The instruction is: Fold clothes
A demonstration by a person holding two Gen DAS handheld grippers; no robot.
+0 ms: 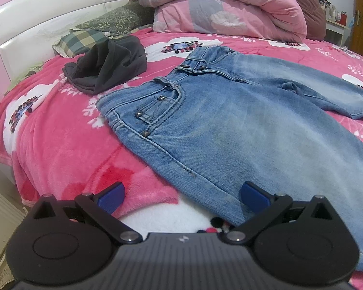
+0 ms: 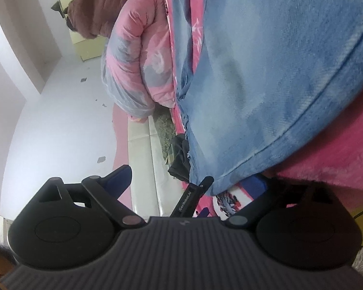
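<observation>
the jeans (image 1: 230, 111) lie spread flat on the pink blanket (image 1: 60, 145): heavy, limp denim, best pinched at a hem or waistband. left gripper (image 1: 181, 194) and right gripper (image 2: 193, 183) both gape wide, holding nothing.

Black ribbed left claw (image 1: 181, 197), blue fingertips (image 1: 111, 197), silver screws

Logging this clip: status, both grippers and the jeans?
Left gripper open, empty. Right gripper open, jeans hem at its jaws, ungripped. Jeans flat, unfolded. Dark garment beside waistband, clear.

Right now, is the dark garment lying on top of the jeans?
No, the dark garment sits bunched on the pink blanket beside the jeans, near their waistband, not on them.
</observation>
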